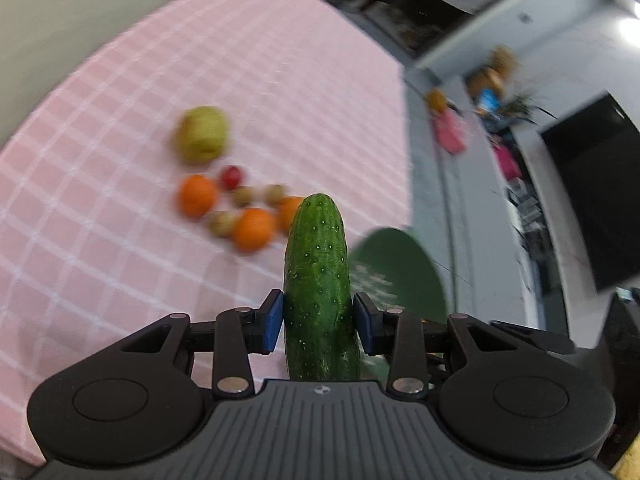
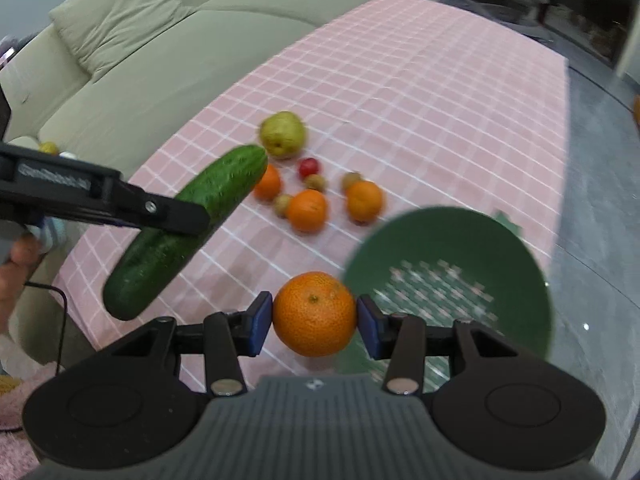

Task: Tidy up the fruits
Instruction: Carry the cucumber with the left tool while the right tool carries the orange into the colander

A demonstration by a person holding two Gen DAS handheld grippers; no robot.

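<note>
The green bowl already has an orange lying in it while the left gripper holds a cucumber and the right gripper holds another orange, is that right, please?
Not quite: the green bowl holds no fruit, as the right wrist view shows. The left gripper does hold the cucumber, and the right gripper an orange.

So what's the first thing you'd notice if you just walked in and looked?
The big green cucumber, pinched in the left claw and held up in the air over the pink checked tablecloth. Next, the orange squeezed in the right claw, beside the green colander. More oranges and a pear lie farther back on the cloth.
</note>
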